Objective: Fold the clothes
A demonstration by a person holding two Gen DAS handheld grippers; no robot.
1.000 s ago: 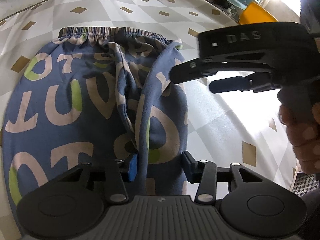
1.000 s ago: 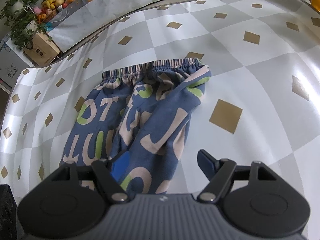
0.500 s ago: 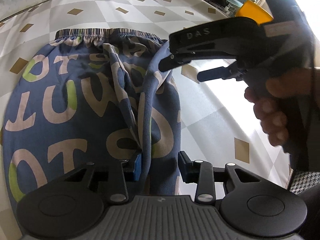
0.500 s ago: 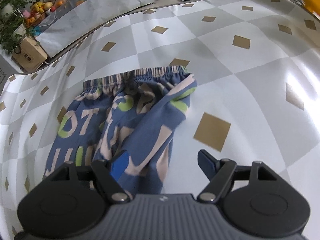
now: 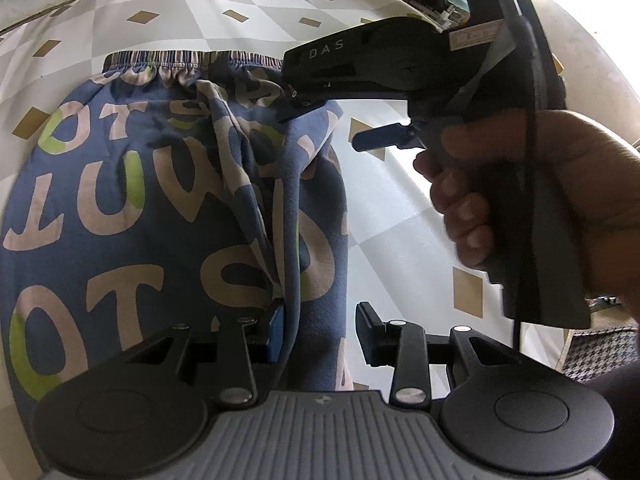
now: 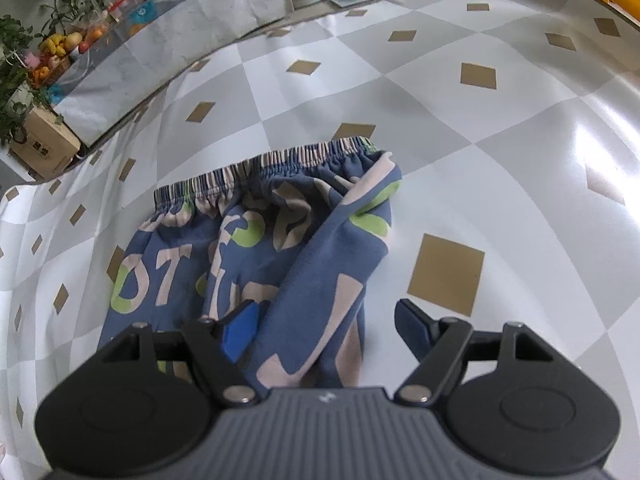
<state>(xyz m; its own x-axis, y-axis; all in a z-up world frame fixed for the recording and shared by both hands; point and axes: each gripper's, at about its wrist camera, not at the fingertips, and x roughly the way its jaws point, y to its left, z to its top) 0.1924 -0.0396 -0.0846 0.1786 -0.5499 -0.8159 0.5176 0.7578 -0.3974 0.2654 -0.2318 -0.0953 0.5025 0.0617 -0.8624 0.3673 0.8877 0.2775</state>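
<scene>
daylit and bright overall, from the window [image 5: 576, 20] at the upper right of the left wrist view, blown out to white there. hard white glare on the glossy cloth [image 6: 500, 152] right of the trousers [image 6: 288, 248], strongest near the right edge in the right wrist view; same sheen right of the trousers [image 5: 152, 200] in the left wrist view. soft shadow under the trousers' right fold. strong fisheye bending: cloth checks curve away from the trousers toward every edge. slight motion blur on the hand [image 5: 528, 200], backlit and dark. trousers print sharp; shelf clutter beyond the cloth soft and small.
</scene>
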